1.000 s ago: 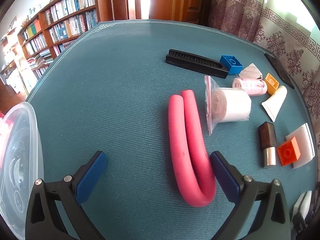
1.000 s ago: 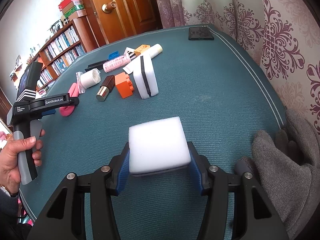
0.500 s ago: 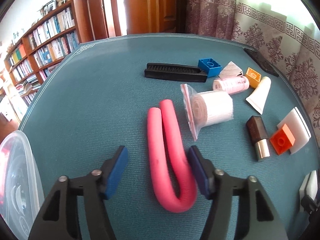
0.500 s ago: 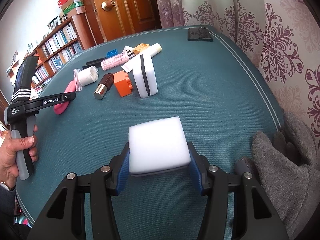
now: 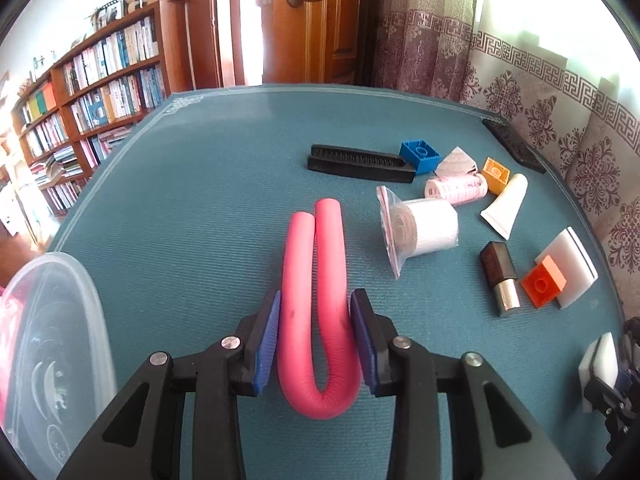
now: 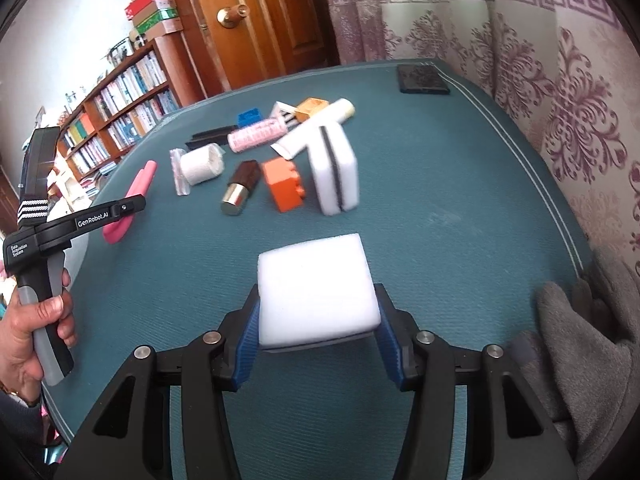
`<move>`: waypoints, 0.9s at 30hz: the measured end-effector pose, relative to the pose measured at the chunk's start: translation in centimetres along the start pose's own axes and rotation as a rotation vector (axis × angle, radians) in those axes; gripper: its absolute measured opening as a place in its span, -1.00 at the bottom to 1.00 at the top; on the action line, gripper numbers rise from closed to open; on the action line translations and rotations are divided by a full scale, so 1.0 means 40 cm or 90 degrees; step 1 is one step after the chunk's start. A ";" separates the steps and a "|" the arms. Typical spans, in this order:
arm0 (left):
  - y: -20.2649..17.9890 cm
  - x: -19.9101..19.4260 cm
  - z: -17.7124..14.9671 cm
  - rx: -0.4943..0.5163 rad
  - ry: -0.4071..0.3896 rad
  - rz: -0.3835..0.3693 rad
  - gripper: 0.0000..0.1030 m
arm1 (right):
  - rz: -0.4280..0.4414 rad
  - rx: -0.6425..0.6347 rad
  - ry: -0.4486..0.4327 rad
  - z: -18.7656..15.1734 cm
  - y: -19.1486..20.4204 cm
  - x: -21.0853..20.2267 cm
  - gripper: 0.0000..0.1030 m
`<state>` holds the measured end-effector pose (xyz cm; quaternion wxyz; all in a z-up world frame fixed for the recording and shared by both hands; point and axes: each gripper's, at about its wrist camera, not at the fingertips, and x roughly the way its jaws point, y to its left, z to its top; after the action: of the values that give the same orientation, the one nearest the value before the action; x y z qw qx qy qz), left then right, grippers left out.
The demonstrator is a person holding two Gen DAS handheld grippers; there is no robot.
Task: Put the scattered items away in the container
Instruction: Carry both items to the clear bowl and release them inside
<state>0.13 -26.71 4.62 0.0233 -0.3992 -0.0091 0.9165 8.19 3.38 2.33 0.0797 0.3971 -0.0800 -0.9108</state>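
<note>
Pinching the bent pink foam tube (image 5: pixel 316 316) near its fold, left gripper (image 5: pixel 316 340) pads touching both legs; right gripper (image 6: pixel 318 332) clamps a white sponge block (image 6: pixel 316 288).

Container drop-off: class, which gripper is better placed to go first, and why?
Probably left. The left gripper pinches the pink foam tube right beside the clear container; the right gripper holds a white sponge farther away.

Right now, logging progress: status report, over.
Left gripper shut on pink foam tube. Right gripper shut on white sponge. Container lower left, path clear.
</note>
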 end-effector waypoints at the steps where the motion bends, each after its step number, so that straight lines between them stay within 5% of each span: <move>1: 0.009 -0.010 0.000 -0.003 -0.004 0.001 -0.23 | 0.005 -0.007 -0.003 0.005 0.014 0.000 0.06; 15: 0.211 -0.125 -0.025 -0.064 -0.065 0.107 -0.22 | 0.105 -0.101 0.005 0.066 0.246 0.054 0.06; 27: 0.408 -0.164 -0.099 -0.130 -0.063 0.193 -0.21 | 0.202 -0.230 0.014 0.074 0.536 0.091 0.06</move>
<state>6.90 -43.35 6.14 -0.1563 -0.3504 -0.0429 0.9224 5.32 -18.03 6.21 0.2921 0.3685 0.0239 -0.8822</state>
